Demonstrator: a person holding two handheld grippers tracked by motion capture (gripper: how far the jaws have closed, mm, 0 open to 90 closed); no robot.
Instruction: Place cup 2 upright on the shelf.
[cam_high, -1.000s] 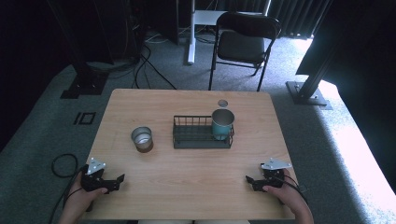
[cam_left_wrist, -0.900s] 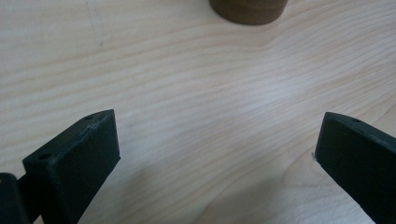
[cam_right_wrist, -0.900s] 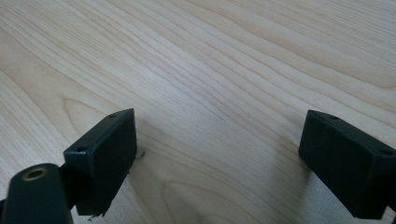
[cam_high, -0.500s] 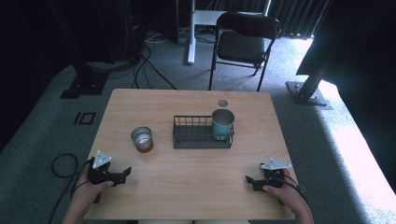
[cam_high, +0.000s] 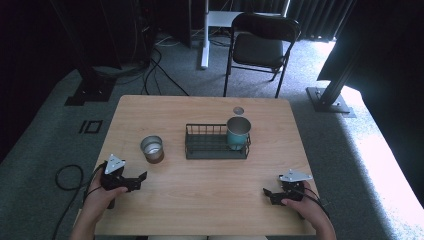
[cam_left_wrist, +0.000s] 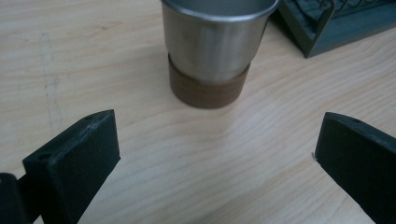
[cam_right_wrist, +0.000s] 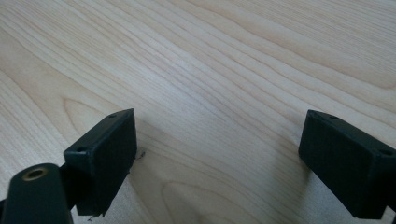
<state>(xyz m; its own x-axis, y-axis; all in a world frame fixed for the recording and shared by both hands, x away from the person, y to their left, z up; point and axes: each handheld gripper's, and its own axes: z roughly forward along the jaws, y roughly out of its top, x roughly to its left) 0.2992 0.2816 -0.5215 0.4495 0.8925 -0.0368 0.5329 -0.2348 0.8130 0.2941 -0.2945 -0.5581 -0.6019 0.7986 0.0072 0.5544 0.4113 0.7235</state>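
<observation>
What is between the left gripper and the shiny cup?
Nothing: bare wooden table lies between the open left gripper and the steel cup, seen in the left gripper view.

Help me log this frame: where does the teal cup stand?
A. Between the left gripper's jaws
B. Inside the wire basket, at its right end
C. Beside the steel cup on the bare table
B: the teal cup stands upright inside the wire basket, at its right end.

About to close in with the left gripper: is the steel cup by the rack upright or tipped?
Upright. The steel cup stands on its brown base on the table, rim up, ahead of the open left gripper.
</observation>
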